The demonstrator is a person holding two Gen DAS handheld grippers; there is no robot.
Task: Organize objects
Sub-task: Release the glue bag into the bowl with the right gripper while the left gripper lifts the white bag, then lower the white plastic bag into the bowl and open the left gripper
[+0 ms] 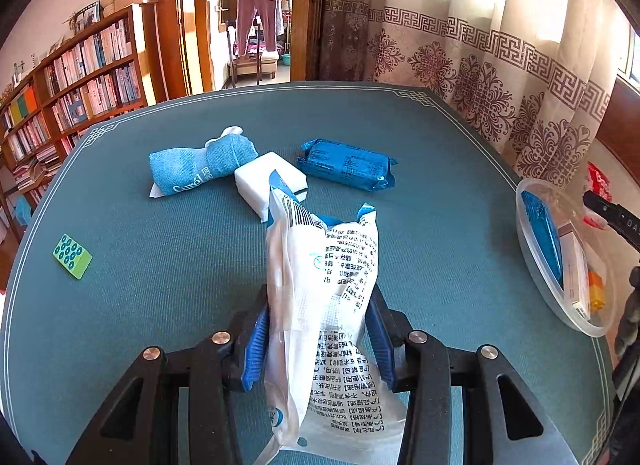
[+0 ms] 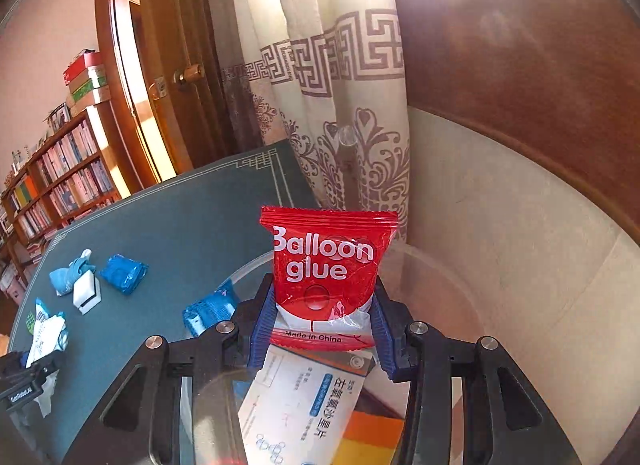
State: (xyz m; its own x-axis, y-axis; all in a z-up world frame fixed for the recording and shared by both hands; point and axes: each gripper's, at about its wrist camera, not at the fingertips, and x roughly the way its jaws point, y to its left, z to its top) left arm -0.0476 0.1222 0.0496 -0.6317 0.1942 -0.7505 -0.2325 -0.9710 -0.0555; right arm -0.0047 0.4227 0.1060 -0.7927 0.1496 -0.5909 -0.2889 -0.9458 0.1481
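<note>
My left gripper (image 1: 318, 321) is shut on a white printed pouch (image 1: 320, 305), held above the teal table (image 1: 160, 265). Beyond it lie a white packet (image 1: 268, 179), a rolled blue cloth (image 1: 200, 163) and a blue wrapped pack (image 1: 348, 163). A green block (image 1: 72, 256) sits at the left. My right gripper (image 2: 324, 319) is shut on a red "Balloon glue" packet (image 2: 326, 265), held over the clear round container (image 2: 460, 285). Inside that container (image 1: 532, 265) lie a white box (image 2: 304, 397), a blue pack (image 2: 208, 311) and an orange block (image 2: 372, 437). The left gripper with its pouch (image 2: 44, 337) shows in the right wrist view.
A patterned curtain (image 1: 500, 77) hangs behind the table's far right. A bookshelf (image 1: 60, 105) stands at the left and an open wooden door (image 1: 312, 13) at the back. A brown panel and pale wall (image 2: 520, 145) are close on the right.
</note>
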